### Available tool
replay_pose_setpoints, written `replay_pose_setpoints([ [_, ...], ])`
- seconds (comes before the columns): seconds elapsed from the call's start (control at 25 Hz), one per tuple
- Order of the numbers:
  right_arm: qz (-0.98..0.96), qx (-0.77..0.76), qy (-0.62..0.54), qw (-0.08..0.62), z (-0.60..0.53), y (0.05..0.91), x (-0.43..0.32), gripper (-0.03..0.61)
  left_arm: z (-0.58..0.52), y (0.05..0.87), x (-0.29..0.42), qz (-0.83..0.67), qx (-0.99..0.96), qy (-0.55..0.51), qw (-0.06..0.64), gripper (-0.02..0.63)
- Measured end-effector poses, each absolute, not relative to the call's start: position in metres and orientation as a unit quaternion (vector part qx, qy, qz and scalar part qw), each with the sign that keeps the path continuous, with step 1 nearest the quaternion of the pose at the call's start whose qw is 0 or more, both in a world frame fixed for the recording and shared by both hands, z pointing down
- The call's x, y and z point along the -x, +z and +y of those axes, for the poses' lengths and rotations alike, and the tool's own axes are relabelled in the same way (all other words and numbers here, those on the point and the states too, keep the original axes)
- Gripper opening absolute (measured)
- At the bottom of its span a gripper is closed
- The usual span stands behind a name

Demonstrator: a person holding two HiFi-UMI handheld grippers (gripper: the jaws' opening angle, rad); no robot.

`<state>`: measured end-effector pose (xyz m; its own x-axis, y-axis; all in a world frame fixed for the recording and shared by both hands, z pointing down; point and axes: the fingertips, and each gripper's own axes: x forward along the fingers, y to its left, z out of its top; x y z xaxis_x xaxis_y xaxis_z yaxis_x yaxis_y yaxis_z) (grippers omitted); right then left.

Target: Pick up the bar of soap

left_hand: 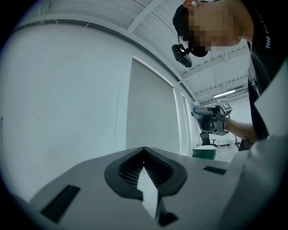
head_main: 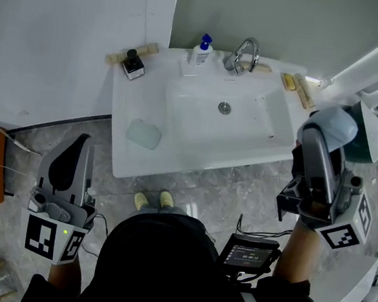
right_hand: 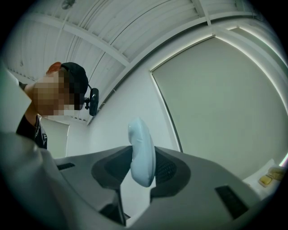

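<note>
The bar of soap [head_main: 334, 125] is pale blue and rounded. My right gripper [head_main: 321, 144] is shut on it and holds it raised to the right of the white sink [head_main: 127, 156], off the counter. In the right gripper view the soap [right_hand: 141, 155] stands on edge between the grey jaws of the right gripper [right_hand: 143, 177], pointing up at wall and ceiling. My left gripper [head_main: 73, 148] hangs low at the left, in front of the sink's front corner, shut and empty. In its own view the left gripper [left_hand: 145, 173] has its jaws together, aimed upward.
On the sink's rim stand a blue-capped pump bottle [head_main: 202, 49], a chrome faucet [head_main: 243, 54] and a small dark bottle [head_main: 132, 65]. A pale rounded dish [head_main: 144, 134] lies on the left counter. Yellowish items [head_main: 298, 86] lie at back right. A green bin [head_main: 370, 135] sits behind the right gripper.
</note>
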<state>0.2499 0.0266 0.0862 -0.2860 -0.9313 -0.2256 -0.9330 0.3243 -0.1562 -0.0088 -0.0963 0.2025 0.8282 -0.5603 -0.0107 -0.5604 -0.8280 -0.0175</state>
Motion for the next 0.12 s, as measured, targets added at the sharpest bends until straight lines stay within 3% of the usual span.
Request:
replay_pose_setpoints([
  [0.12,0.804,0.579,0.004,0.138,0.0255,0.0852,-0.2513,0.137,-0.0972,0.2019,0.0072,0.295,0.956,0.002,0.009,0.009],
])
